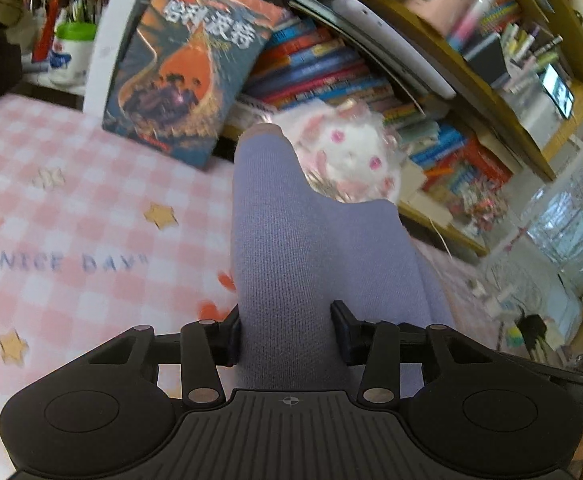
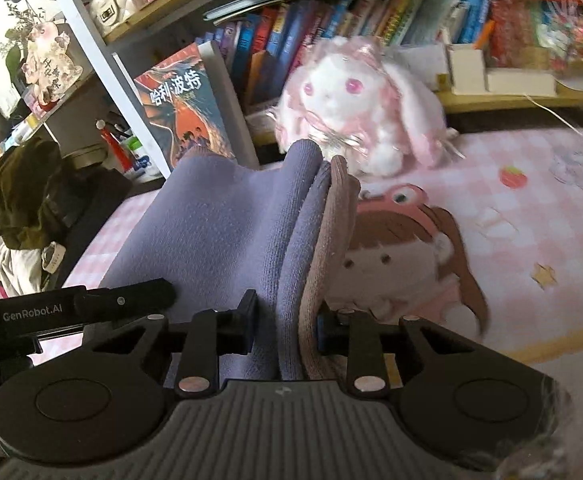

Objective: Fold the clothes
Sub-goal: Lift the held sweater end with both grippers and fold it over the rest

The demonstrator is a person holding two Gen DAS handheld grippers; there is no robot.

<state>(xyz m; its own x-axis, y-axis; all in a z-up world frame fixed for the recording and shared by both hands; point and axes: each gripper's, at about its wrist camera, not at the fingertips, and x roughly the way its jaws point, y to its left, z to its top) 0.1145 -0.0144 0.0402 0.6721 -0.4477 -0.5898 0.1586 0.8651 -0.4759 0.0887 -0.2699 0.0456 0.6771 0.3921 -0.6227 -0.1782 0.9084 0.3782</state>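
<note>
A lavender knit garment (image 1: 311, 248) is lifted above a pink checked bed sheet (image 1: 71, 216). My left gripper (image 1: 287, 332) is shut on a broad fold of it. In the right wrist view the same garment (image 2: 227, 224) hangs in folds with a brownish-pink edge (image 2: 331, 232) on its right side. My right gripper (image 2: 287, 328) is shut on these bunched layers. The left gripper's body (image 2: 71, 308) shows at the left edge of the right wrist view, close beside the right one.
A white and pink plush rabbit (image 2: 355, 108) sits at the bed's far edge by a leaning book (image 1: 187, 68). Shelves of books (image 1: 331, 68) stand behind. A cartoon girl print (image 2: 407, 256) is on the sheet. A dark cloth pile (image 2: 23, 196) lies at the left.
</note>
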